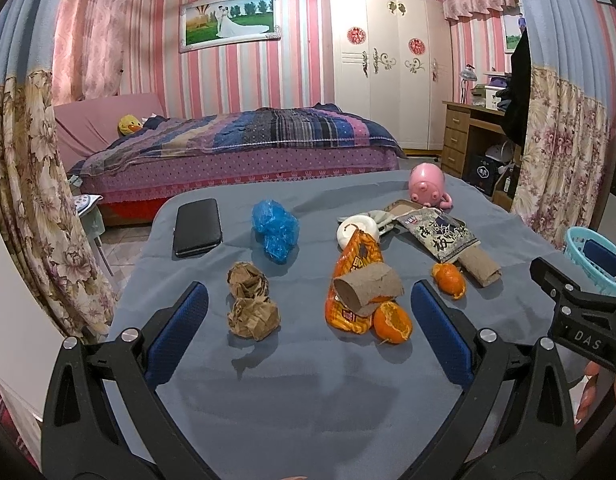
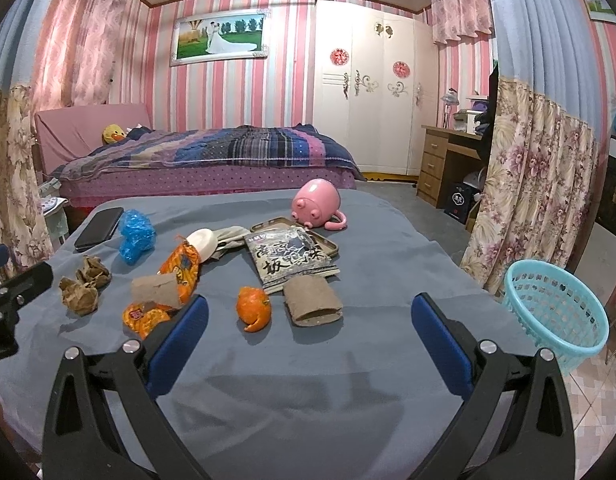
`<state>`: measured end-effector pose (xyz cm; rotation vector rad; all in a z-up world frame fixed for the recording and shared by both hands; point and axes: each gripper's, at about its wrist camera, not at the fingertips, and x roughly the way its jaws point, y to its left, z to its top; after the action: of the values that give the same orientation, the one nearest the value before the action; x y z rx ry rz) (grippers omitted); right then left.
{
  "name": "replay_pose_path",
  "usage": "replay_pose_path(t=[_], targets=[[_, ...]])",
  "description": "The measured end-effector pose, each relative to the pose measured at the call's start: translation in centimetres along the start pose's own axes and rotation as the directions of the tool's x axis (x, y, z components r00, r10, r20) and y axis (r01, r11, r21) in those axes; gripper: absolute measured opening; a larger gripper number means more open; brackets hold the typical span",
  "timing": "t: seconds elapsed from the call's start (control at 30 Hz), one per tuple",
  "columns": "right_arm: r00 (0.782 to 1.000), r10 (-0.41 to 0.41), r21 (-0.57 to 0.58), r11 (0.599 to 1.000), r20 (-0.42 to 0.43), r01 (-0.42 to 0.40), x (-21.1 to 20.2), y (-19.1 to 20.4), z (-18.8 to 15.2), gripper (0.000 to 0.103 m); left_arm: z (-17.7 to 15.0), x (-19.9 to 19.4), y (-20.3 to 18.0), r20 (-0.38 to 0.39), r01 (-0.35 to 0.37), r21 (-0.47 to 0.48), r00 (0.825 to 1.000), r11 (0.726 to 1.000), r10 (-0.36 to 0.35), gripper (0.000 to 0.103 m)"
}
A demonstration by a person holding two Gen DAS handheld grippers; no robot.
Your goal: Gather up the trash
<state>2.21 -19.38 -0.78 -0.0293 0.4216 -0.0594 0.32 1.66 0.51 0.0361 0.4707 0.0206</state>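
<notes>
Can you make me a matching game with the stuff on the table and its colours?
Things:
1. crumpled plastic bag
2. pig-shaped plastic mug
3. plastic mesh basket
4. flat phone case

Colours:
A. pink
B. black
C. bright blue
D. pale turquoise

Pairs: 1-C, 2-A, 3-D, 4-B

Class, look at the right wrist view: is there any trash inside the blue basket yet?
No: the basket shows only its bare mesh wall and nothing inside.
</notes>
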Motion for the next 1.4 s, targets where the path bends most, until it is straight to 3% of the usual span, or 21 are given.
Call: replay_pose_path(t=[0.27,0.6,1.07,1.23,1.4], targets=[[0.999,0.007,-0.020,1.000,-0.031,-0.008,2.5,-0.5,0.9,0.099,0.5,1.0,0.7,-0.008,-0.013,-0.002,1.000,1.000,0.013,0.098],[1.000,0.018,-0.071,0.997,-0.011,-0.019,6.1,-0.6,2.9,0.099,-0.3,3.9,3.1,-0.066,-0.062,-0.028,0.996,0.998,0.060,0.098],[0.996,0.028,-0.022,0.999,-0.087,-0.030,9.6,-2.9,0.8,0.099,-1.6,9.1,5.7,-0.177,-0.129,-0.012,0.976,0.992,0.125,0.098],[0.992,0.058,-0.018,0.998,-0.115,-0.061,10.9,-3.2,0.6,0.099,-2.0,11.4,6.2,-0.244,-0.099,-0.047,0.966,0.994,0.085,0.098],[0.984,0.074,-0.026,0.997,-0.161,-0.079,11.7,-2.5,0.1,0.099,-1.9,12.1,5.8,-0.253,-0.072,-0.065,0.966,0.995,0.054,0.098]])
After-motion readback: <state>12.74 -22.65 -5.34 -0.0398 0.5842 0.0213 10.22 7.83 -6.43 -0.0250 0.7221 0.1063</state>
